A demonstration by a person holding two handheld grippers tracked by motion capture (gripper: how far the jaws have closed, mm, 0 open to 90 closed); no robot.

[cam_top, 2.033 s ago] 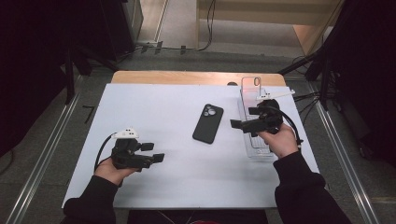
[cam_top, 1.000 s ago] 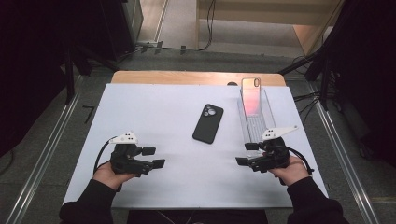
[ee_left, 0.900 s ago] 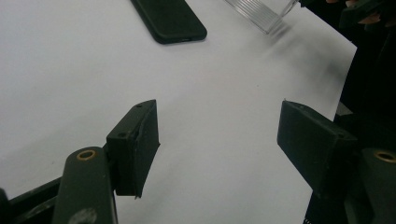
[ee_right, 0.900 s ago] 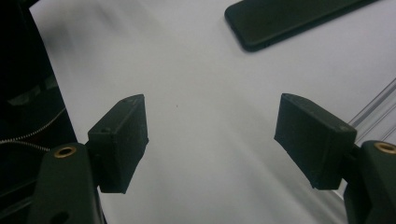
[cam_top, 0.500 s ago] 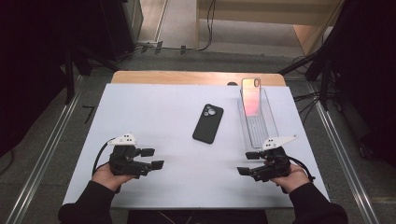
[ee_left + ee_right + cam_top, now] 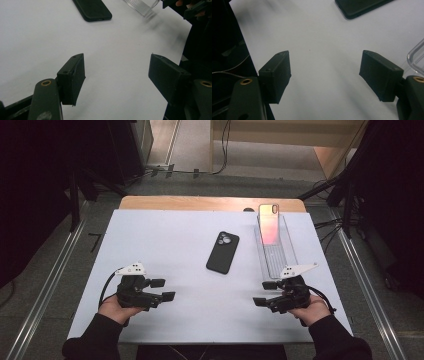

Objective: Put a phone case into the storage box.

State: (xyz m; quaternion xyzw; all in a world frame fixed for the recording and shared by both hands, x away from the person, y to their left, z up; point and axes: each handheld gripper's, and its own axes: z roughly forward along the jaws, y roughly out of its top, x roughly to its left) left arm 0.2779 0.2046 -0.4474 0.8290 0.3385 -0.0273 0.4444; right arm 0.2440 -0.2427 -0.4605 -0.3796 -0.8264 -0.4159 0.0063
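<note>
Left gripper [image 6: 162, 290] and right gripper [image 6: 263, 293] rest low on the white worktop [image 6: 175, 245], fingers wide, holding nothing; black phone [image 6: 223, 252] lies between them. Second phone [image 6: 269, 224] leans in the clear tray [image 6: 280, 255].

In the left gripper view, the black phone case [image 6: 92, 10] is cut off by the top edge, so just its lower end shows, and the clear tray [image 6: 141, 6] is reduced to one ribbed corner at the same edge. The right gripper [image 6: 192, 7] is clipped at the top right corner there and blurred. In the right gripper view the black phone case [image 6: 359, 7] again runs off the top, and the clear tray [image 6: 417, 57] is a curved sliver at the right edge. From above, a small dark thing [image 6: 248, 210] at the tabletop's [image 6: 165, 235] far edge is too small to tell, perhaps a knob.
</note>
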